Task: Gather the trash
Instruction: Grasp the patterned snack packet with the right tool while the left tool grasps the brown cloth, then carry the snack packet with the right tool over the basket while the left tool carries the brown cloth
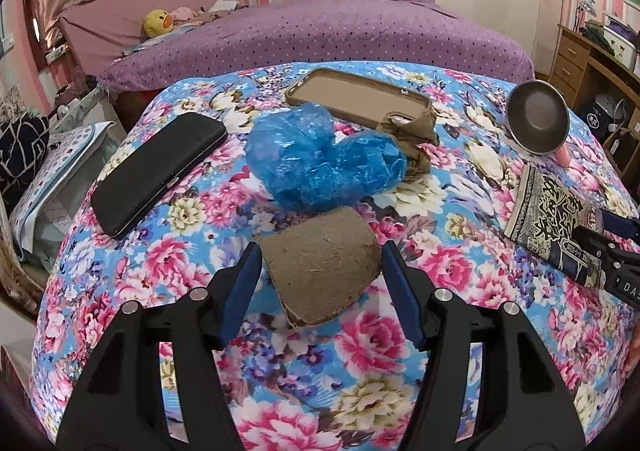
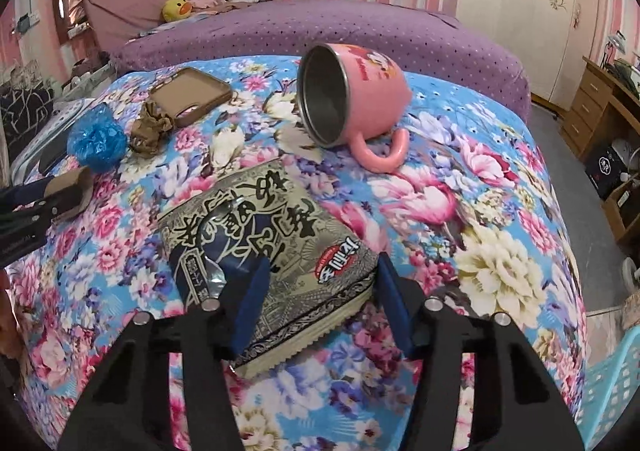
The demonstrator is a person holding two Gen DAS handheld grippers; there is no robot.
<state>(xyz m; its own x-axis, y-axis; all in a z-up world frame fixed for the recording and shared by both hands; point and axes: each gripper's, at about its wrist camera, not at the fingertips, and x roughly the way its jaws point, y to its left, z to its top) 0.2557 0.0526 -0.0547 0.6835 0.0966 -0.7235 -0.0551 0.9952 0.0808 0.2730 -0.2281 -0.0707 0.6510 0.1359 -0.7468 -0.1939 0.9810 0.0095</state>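
Blue-padded left tongs [image 1: 318,271] stand wide open at the bottom of the left wrist view, one finger on either side of a flattened cardboard tube [image 1: 320,271] lying on the flowered cloth [image 1: 192,283] of the surface; whether the pads touch the tube I cannot tell. Just above the tube sits a crumpled blue plastic bag [image 1: 320,167], with a wad of brown paper [image 1: 416,139] at its right and a tan phone case [image 1: 356,95] behind. A black wallet [image 1: 160,171] lies at centre left.

Right tongs [image 2: 320,291], also open, straddle the near end of a printed snack packet [image 2: 272,251] in the lower middle of the right wrist view; the left pad overlaps the packet, and contact is unclear. Above the packet a pink mug [image 2: 352,91] lies on its side, mouth toward the camera. A light blue basket [image 2: 612,383] shows at the lower right edge. A purple bed [image 2: 320,35] fills the background.
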